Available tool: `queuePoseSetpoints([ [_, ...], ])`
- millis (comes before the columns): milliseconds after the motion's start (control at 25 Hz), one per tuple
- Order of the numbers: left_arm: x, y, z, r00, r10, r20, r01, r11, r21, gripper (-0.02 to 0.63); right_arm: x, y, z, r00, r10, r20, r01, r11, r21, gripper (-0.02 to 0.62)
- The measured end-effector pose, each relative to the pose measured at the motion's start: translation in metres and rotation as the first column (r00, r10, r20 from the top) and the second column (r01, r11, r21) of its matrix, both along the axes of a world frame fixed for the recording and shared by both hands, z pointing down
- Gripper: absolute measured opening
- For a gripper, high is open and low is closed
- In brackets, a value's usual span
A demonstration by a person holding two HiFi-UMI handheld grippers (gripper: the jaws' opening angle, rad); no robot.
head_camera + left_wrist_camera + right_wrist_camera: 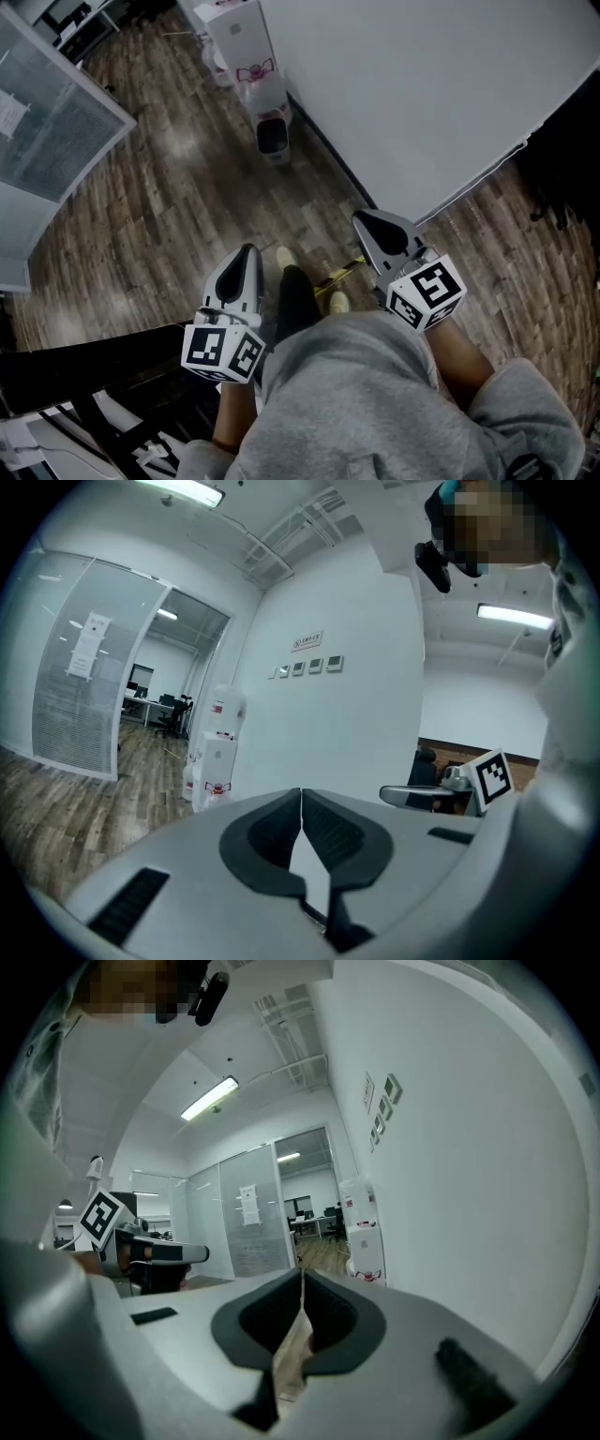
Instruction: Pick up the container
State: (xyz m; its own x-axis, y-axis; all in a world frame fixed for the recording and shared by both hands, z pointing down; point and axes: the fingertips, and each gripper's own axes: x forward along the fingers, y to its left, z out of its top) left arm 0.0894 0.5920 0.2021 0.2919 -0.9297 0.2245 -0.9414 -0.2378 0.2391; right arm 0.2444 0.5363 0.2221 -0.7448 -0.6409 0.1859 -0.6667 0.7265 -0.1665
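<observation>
I see no container that I can tell apart as the task's own. My left gripper (pixel 247 251) and right gripper (pixel 361 217) are held side by side close to the person's body, above a wooden floor. Both point forward with nothing between the jaws. In the left gripper view the left gripper (pixel 301 791) has its jaws pressed together, and the right gripper's marker cube (pixel 494 775) shows at the right. In the right gripper view the right gripper (pixel 301 1271) is likewise shut, with the left gripper's marker cube (pixel 101 1218) at the left.
A white wall (pixel 422 84) runs along the right. Stacked white boxes (pixel 239 37) and a small white and black unit (pixel 272 131) stand at its foot. A glass partition (pixel 47 122) is on the left and dark furniture (pixel 84 366) at the lower left.
</observation>
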Motion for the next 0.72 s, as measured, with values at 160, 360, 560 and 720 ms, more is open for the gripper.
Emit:
queuePoseSetpoints([
  [160, -0.007, -0.015, 0.004, 1.0, 0.011, -0.013, -0.011, 1.0, -0.01, 0.016, -0.012, -0.011, 0.004, 1.0, -0.008, -0.019, 0.008, 1.0, 0.0, 0.026],
  [360, -0.021, -0.041, 0.013, 0.999, 0.021, -0.034, -0.022, 0.999, -0.027, 0.015, -0.029, -0.032, 0.008, 0.998, -0.015, -0.057, 0.015, 1.0, 0.006, 0.026],
  [560, -0.042, -0.075, 0.025, 0.999, 0.021, -0.04, -0.023, 0.998, -0.051, 0.017, -0.051, -0.063, 0.018, 0.997, -0.028, -0.068, 0.028, 1.0, -0.005, 0.026],
  [720, -0.061, -0.11, 0.031, 0.998, 0.013, -0.063, -0.018, 0.997, -0.071, 0.016, -0.073, -0.095, 0.023, 0.996, -0.048, -0.082, 0.047, 0.999, -0.013, 0.026],
])
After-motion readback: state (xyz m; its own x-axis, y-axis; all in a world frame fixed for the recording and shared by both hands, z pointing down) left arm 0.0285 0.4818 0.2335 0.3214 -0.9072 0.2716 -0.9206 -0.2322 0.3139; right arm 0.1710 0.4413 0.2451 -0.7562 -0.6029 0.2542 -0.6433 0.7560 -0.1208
